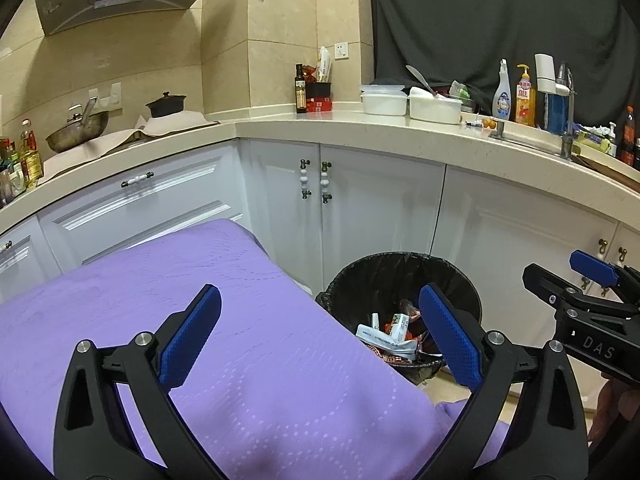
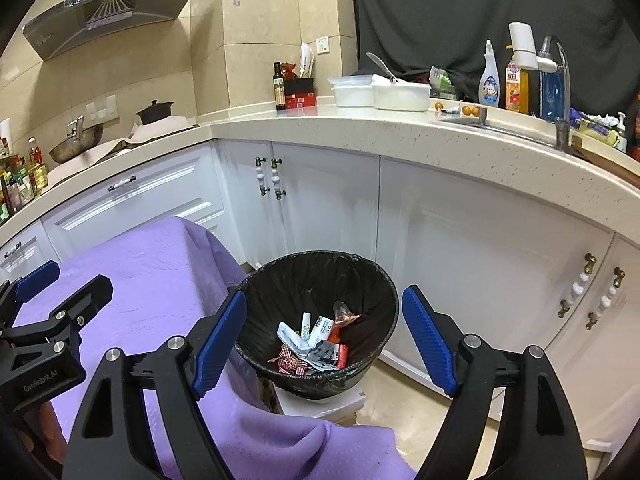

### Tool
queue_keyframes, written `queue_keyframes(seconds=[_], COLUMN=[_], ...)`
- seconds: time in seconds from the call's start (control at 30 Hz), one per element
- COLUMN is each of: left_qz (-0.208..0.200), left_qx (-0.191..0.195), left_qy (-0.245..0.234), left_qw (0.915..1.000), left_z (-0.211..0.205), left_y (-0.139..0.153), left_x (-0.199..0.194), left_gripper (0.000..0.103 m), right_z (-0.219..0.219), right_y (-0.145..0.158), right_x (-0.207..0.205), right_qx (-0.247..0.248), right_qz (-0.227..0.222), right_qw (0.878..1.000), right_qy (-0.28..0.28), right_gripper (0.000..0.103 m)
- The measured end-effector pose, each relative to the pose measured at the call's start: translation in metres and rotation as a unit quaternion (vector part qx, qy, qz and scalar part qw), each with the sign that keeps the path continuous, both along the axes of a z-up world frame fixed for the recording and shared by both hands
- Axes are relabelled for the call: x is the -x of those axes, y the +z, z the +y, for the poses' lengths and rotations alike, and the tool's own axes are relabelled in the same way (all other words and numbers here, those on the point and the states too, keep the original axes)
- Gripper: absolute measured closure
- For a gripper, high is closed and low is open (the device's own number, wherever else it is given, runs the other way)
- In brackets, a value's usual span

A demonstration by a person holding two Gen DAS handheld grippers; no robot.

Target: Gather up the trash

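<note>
- The left gripper (image 1: 320, 332) stands wide, with nothing between its blue ribbed pads; its black frame arms are smooth plastic with silver bolt heads.
- The right gripper (image 2: 324, 346) also stands wide and empty, and the gap between its fingers frames the bin below.
- The trash bin (image 2: 320, 280) is a round, tapering bucket lined with a crinkled, glossy black plastic bag (image 2: 372, 280) folded over the rim; its mouth faces up and tilts slightly toward the cameras.
- It sits on the floor just beside the corner of the cloth-covered table, in front of the white cabinet doors (image 2: 320, 200).
- The trash (image 2: 316, 340) lies in a loose heap at the bottom of the bin: crumpled white paper wrappers with print, a small white tube, a red-and-white checked scrap, a crinkly orange-clear film and a short red cylinder.
- The pieces point in mixed directions; the white tube's long axis runs roughly up the picture, and the red cylinder stands nearly upright against the near wall.
- The purple tablecloth (image 1: 200, 320) is a soft woven fabric with a faint dotted pattern, lying flat on top and hanging in folds at the corner nearest the bin.
- The countertop (image 2: 360, 132) is pale speckled stone, curving around the corner.
</note>
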State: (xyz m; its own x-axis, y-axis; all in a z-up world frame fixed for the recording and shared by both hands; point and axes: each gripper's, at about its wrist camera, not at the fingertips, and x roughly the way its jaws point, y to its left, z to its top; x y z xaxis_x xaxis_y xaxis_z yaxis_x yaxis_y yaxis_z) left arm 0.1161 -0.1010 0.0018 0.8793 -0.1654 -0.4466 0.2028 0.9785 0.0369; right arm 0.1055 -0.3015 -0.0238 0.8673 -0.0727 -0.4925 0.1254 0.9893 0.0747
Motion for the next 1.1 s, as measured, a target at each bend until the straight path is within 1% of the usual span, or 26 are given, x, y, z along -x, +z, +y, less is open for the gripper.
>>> queue_keyframes(seconds=[0.27, 1.1], left_qz=[-0.005, -0.003], left_qx=[0.005, 0.01], left_qy=[0.003, 0.003], left_qw=[1.0, 0.9999], left_z=[0.003, 0.009], left_y=[0.002, 0.004], left_x=[0.01, 0.013], left_gripper=[0.006, 0.006], right_z=[0.006, 0.006], right_y=[0.003, 0.006], right_x=[0.009, 0.011], right_qx=[0.007, 0.01], right_qz=[-0.007, -0.011], right_qw=[1.0, 1.0], right_qy=[0.001, 0.001], right_gripper=[0.024, 0.022])
